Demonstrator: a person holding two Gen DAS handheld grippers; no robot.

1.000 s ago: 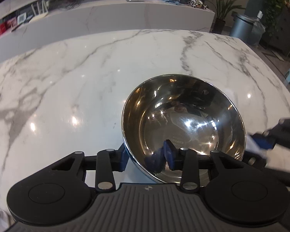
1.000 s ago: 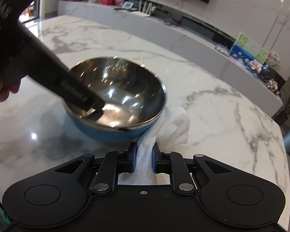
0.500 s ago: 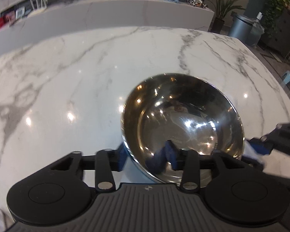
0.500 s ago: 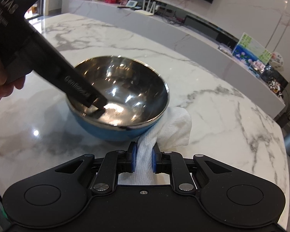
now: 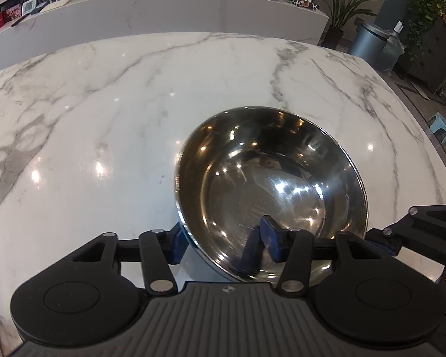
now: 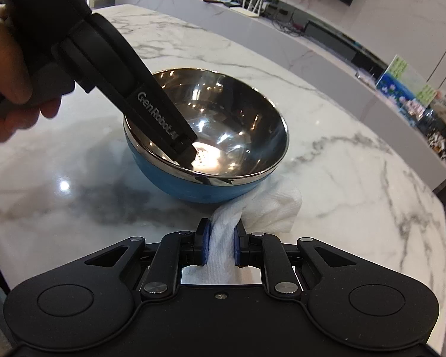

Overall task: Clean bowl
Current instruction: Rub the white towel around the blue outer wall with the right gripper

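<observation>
A steel bowl (image 5: 270, 178) with a blue outside (image 6: 205, 154) stands on the marble table. My left gripper (image 5: 226, 245) is open and straddles the bowl's near rim, one finger inside the bowl and one outside; it also shows in the right wrist view (image 6: 190, 145), with a fingertip down in the bowl. My right gripper (image 6: 221, 245) is shut on a white paper towel (image 6: 264, 208), whose bunched end lies on the table against the bowl's outer wall. The right gripper shows at the right edge of the left wrist view (image 5: 416, 232).
The white marble table (image 5: 104, 119) spreads wide around the bowl. A person's hand (image 6: 3, 68) holds the left gripper's handle. A long marble counter (image 5: 163, 6) with small items lies beyond the table. A bin (image 5: 368, 41) and plants stand on the floor at right.
The left gripper has lifted back a little, so the bowl sits lower and more to the right in its view. The right gripper with the towel has barely shifted beside the bowl.
</observation>
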